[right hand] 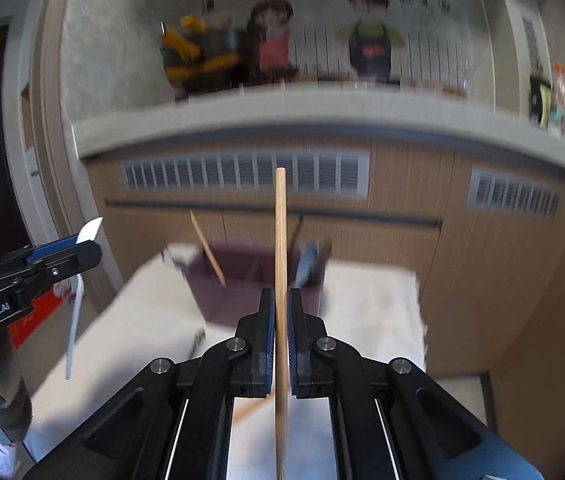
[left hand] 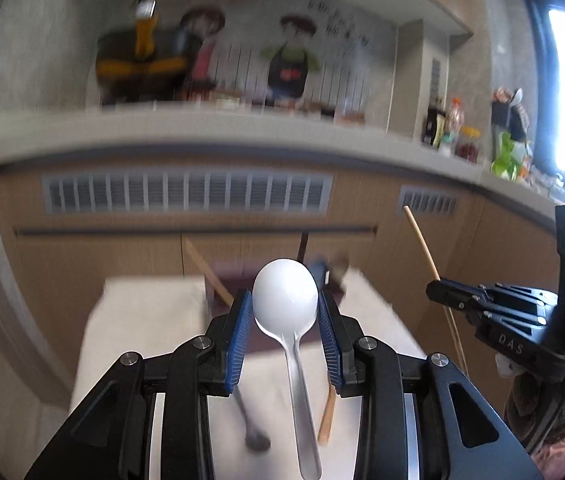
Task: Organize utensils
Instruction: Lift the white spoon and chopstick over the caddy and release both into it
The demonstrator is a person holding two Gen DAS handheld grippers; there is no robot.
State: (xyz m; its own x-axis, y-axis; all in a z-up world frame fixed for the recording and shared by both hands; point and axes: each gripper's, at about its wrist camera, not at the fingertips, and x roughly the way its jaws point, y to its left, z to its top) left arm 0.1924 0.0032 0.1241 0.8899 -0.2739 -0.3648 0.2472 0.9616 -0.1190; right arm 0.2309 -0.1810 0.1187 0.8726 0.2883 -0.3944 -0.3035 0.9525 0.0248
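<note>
My left gripper [left hand: 285,300] is shut on a white spoon [left hand: 288,300]; its bowl stands between the blue pads and its handle runs back toward the camera. It also shows in the right wrist view [right hand: 82,240] at the left edge. My right gripper [right hand: 280,300] is shut on a wooden chopstick [right hand: 280,240] held upright. It shows in the left wrist view [left hand: 438,292] with the chopstick [left hand: 426,248]. Both are raised above a white-clothed table [right hand: 370,304]. A dark purple holder [right hand: 242,276] with utensils stands at the far edge.
A dark spoon [left hand: 252,428] and a wooden chopstick [left hand: 327,420] lie on the cloth under my left gripper. Another chopstick [right hand: 207,248] leans in the holder. Behind stands a wooden cabinet with vents [left hand: 186,192] under a grey counter [left hand: 202,132] with bottles.
</note>
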